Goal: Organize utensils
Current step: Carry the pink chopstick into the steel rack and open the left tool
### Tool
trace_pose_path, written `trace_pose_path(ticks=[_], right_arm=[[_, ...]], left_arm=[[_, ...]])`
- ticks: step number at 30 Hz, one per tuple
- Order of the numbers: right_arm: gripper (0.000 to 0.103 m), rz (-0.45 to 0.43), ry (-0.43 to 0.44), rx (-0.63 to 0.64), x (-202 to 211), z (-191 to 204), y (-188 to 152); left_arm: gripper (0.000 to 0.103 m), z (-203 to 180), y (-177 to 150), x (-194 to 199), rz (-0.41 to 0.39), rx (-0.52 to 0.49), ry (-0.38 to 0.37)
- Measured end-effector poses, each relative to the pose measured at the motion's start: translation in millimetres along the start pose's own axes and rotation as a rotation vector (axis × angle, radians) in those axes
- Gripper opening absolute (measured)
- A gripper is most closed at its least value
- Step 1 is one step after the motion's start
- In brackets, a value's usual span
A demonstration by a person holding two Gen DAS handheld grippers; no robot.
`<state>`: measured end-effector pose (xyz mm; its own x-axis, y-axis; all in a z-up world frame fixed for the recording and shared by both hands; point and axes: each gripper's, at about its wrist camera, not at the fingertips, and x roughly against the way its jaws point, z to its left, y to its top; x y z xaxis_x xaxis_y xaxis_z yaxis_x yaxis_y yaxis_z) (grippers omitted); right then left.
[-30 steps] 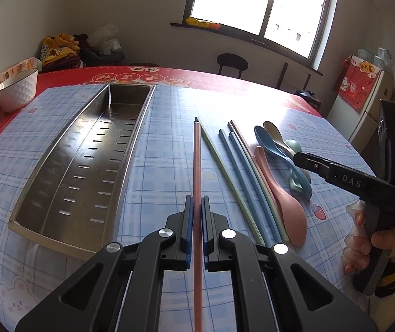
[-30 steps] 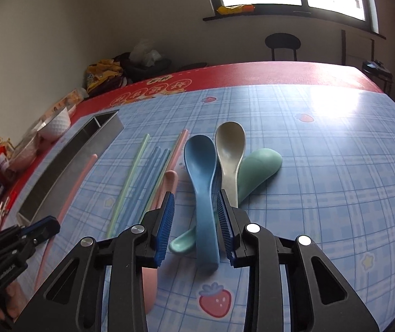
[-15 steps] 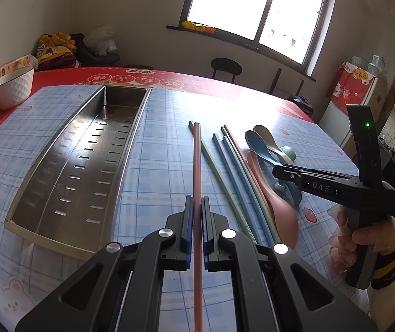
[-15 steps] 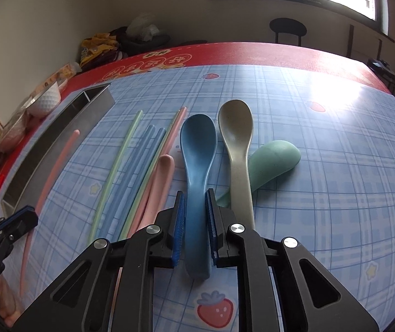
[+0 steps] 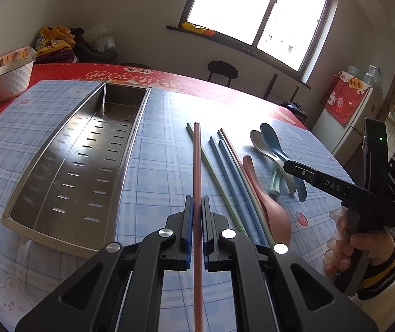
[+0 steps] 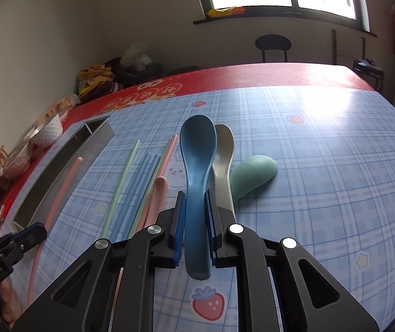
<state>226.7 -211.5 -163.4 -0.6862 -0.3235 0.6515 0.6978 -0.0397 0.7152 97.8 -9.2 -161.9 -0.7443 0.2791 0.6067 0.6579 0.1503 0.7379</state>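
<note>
On blue plaid tablecloth (image 6: 322,166), right gripper (image 6: 194,221) clamps the light, stiff, slick blue spoon (image 6: 197,149) mid-handle at lower centre, its jaws having just closed, while left gripper (image 5: 194,221) pinches a thin pink chopstick (image 5: 196,166), likely to pivot.

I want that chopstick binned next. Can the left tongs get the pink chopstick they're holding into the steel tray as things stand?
Probably yes. The left tongs are shut on the pink chopstick, and the steel tray lies open just beside it, with nothing between them.

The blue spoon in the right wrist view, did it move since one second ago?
Yes. The blue spoon now overlaps the beige spoon, with the right gripper clamping it.
</note>
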Motion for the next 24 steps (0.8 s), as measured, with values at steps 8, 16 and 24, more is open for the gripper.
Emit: trace_pose_path(ticks=[8,16,24], right_arm=[[0.014,-0.091,0.095,-0.087,18.1,19.5,16.3],[0.014,-0.149,0.169,-0.167,-5.2,56.3,32.1],[0.014,-0.112,0.196,-0.202,-13.3,42.3,19.9]], left_arm=[[0.006,10.9,27.3,27.8,-0.019,0.011,-0.044],[0.006,49.1,78.0,34.0,-0.028,0.071,0.041],[0.006,80.8,105.0,-33.7,0.147,0.119,0.102]])
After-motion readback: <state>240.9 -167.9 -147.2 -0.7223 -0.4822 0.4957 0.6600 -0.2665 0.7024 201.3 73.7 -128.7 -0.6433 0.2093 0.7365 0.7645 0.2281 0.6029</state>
